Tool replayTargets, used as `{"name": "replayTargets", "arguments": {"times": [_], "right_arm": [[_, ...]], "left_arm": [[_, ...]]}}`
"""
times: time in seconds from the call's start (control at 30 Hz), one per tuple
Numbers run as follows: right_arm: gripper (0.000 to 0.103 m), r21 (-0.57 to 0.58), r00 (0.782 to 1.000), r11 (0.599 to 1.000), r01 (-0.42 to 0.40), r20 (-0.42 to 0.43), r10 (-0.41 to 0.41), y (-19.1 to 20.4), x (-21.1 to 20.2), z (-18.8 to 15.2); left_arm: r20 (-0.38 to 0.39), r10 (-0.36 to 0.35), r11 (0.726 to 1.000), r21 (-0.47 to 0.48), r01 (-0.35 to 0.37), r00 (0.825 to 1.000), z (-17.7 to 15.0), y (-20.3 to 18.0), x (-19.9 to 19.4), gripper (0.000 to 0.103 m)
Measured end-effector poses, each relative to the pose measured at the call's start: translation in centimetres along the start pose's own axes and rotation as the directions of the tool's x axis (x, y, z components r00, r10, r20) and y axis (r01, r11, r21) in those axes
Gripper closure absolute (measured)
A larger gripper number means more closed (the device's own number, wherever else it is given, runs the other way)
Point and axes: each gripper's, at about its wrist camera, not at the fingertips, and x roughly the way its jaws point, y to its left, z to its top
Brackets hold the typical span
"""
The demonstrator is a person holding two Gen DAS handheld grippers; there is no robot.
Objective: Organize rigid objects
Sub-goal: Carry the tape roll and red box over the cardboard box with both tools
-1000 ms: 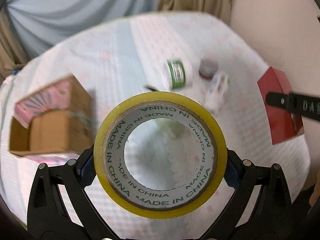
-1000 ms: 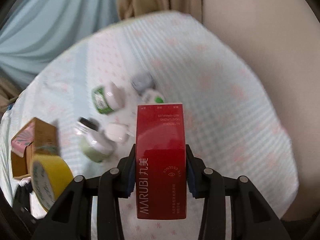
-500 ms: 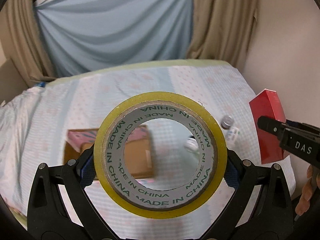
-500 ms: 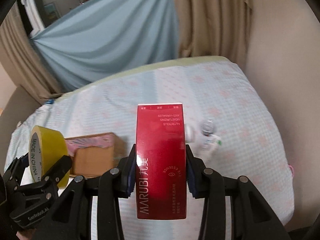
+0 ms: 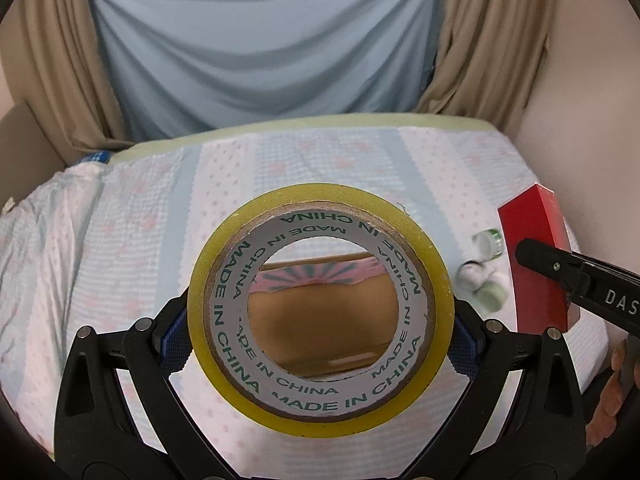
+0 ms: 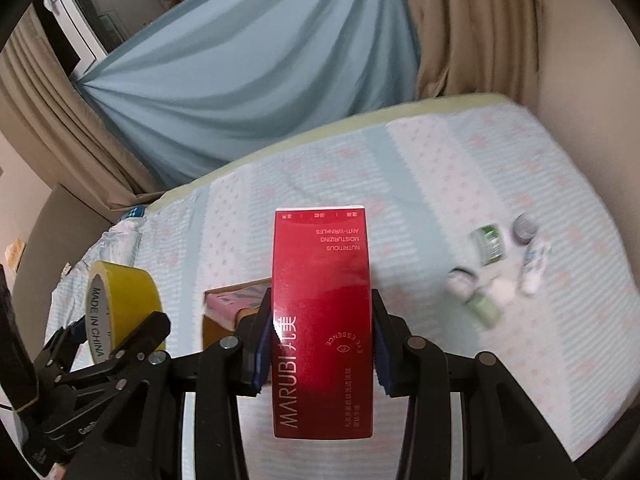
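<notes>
Both grippers are loaded. The left gripper is clamped on a yellow roll of clear packing tape, and the right gripper squeezes a tall red cardboard skincare box. Both are held over the quilted pastel bedspread, above the open brown cardboard box near its left edge. Small white and green jars sit by the right edge.

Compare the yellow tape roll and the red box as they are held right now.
The tape roll is a yellow ring with an open core; the red box is a flat-sided rectangular carton. The roll's core reads MADE IN CHINA; the box reads MARUBI. The roll sits in the left tool, the box in the right tool. Both are clamped from their sides and held above the bed.
</notes>
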Motion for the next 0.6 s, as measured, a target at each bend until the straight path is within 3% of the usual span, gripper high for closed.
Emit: {"name": "replayTargets", "arguments": {"times": [0.3,0.6], "right_arm": [[0.065,-0.098,0.99,0.994,-0.045,-0.141,0.031,5.3,9.9,-0.4],[0.065,-0.31,0.954,0.95,-0.039,-0.296,-0.057,5.3,20.5,-2.5]], "left_arm": [[-0.134,0.022,0.999,-0.042,-0.028,0.991,-0.7,5.9,9.2,0.005],[-0.33,0.016,0.998,-0.047,-0.034,0.944,-3.0,6.6,20.1,0.005]]}}
